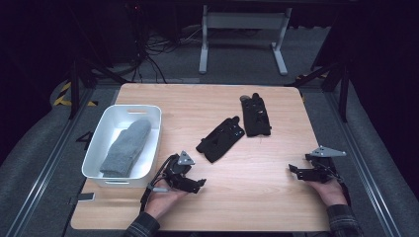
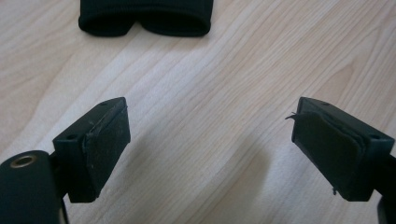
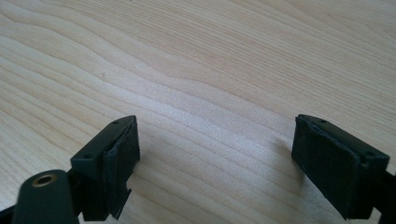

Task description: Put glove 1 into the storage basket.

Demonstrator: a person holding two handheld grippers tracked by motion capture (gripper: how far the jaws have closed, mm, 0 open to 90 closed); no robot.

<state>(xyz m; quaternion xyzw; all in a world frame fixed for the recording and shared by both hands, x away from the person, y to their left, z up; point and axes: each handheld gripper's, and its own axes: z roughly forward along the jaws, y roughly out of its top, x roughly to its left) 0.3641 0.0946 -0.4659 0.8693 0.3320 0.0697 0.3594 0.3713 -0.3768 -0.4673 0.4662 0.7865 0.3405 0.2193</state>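
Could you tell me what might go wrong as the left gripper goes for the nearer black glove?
The left gripper is open, with the nearer black glove ahead. Its limp cuff could slide on the smooth table instead of being pinched. The white bin sits close beside that hand, so a swing could knock it.

Two black gloves (image 1: pixel 220 139) (image 1: pixel 256 115), grey sock (image 1: pixel 126 147) in white bin (image 1: pixel 99 133), pale woodgrain table (image 1: pixel 257 197).

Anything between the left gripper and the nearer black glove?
Nothing: bare tabletop runs from the open left gripper to the glove's cuff in the left gripper view, and the high view agrees.
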